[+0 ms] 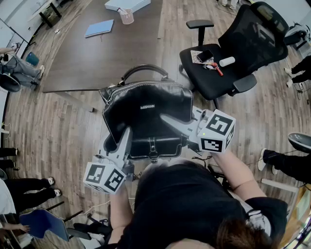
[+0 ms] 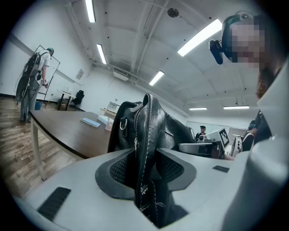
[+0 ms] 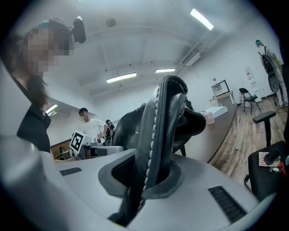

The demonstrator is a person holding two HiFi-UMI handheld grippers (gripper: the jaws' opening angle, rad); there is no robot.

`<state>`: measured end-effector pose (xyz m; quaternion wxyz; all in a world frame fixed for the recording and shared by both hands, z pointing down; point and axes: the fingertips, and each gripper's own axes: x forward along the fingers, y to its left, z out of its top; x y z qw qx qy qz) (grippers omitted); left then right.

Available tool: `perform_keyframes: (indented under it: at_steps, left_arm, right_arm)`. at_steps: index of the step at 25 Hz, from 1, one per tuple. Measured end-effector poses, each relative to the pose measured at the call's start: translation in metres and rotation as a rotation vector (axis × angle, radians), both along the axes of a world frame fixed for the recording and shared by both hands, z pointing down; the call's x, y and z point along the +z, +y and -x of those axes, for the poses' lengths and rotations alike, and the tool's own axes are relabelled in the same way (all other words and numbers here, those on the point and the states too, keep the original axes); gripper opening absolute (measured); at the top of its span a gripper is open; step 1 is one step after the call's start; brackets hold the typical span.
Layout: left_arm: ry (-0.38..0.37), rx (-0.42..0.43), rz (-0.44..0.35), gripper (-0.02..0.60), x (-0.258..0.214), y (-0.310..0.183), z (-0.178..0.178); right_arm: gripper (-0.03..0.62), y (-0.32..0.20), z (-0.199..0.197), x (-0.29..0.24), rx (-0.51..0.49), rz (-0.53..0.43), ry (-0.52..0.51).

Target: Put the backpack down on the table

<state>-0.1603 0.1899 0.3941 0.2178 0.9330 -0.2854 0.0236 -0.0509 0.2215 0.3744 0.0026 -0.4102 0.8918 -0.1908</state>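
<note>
A black leather backpack [image 1: 148,114] with a looped top handle hangs in the air in front of me, just short of the near corner of the dark wooden table [image 1: 97,53]. My left gripper [image 1: 127,133] is shut on the bag's left side. In the left gripper view the stitched, zipped edge of the backpack [image 2: 149,131] runs between the pads of that gripper [image 2: 144,169]. My right gripper [image 1: 170,120] is shut on the bag's right side. In the right gripper view a stitched leather edge of the backpack [image 3: 165,117] is pinched in this gripper [image 3: 149,173].
On the table lie a blue notebook [image 1: 99,27], a pink cup [image 1: 126,16] and a white box [image 1: 127,4]. A black office chair [image 1: 233,53] with small items on its seat stands to the right. A person [image 2: 31,83] stands at the table's far end, and other people sit around the room's edges.
</note>
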Motion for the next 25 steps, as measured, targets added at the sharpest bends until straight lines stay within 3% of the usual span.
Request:
perform_keyframes:
  at_steps: [25]
  left_arm:
    - [0.006,-0.079,0.029,0.158,-0.006,-0.006,-0.05]
  right_arm:
    - [0.046,-0.015,-0.055,-0.003,-0.086,0.017,-0.018]
